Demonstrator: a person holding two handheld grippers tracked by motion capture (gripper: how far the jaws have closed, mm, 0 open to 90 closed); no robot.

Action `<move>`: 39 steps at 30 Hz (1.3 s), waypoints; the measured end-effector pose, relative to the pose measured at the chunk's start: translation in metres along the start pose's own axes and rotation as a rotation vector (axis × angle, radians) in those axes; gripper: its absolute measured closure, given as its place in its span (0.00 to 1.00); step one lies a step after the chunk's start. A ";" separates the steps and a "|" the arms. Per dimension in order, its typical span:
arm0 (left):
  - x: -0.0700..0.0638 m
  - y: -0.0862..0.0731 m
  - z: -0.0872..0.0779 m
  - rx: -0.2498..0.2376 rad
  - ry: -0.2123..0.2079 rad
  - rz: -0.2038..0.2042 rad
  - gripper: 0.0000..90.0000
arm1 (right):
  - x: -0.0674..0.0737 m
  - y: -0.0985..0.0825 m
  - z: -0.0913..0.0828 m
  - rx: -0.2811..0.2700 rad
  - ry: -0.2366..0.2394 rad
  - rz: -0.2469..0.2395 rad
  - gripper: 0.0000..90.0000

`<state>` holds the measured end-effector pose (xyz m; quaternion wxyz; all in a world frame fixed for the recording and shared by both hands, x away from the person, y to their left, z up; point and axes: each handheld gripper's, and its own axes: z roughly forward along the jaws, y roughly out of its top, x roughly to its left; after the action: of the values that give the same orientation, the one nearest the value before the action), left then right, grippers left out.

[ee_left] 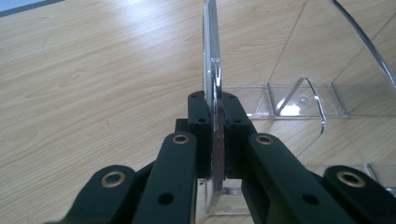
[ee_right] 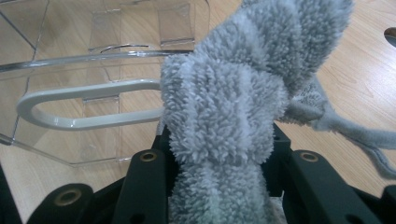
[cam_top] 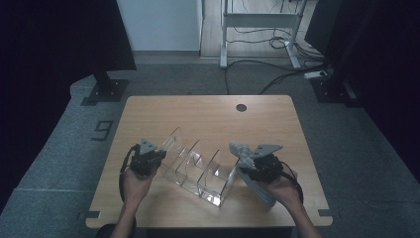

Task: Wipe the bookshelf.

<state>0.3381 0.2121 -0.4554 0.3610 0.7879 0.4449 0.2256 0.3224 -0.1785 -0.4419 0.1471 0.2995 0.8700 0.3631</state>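
Your left gripper [ee_left: 217, 135] clamps the clear organizer's [cam_top: 195, 168] end wall, your right gripper [ee_right: 219, 154] grips the grey cloth [ee_right: 233, 102] just beside it, so wiping seems barely begun.

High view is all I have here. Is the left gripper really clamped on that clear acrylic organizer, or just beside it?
Observer: Clamped. In the left gripper view, the left gripper pinches one upright wall of the clear acrylic organizer between its jaws.
Operator: And the grey thing in the right gripper?
Observer: A grey fluffy cloth; the right gripper is shut on it, its pile bulging up between the jaws.
Operator: Is the cloth on the organizer yet?
Observer: In the right gripper view it is up against the organizer's curved top edge; whether it presses on it, I cannot tell.
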 end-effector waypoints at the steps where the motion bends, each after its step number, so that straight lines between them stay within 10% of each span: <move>1: 0.000 0.000 0.000 0.000 0.001 -0.002 0.95 | 0.001 0.000 0.000 0.000 -0.001 -0.002 0.69; 39: -0.008 0.001 -0.001 0.030 0.058 -0.004 0.93 | 0.061 -0.006 -0.015 -0.011 0.109 -0.059 0.69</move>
<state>0.3342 0.2054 -0.4544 0.3368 0.7855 0.4600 0.2409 0.2652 -0.1511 -0.4380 0.1119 0.2528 0.8830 0.3793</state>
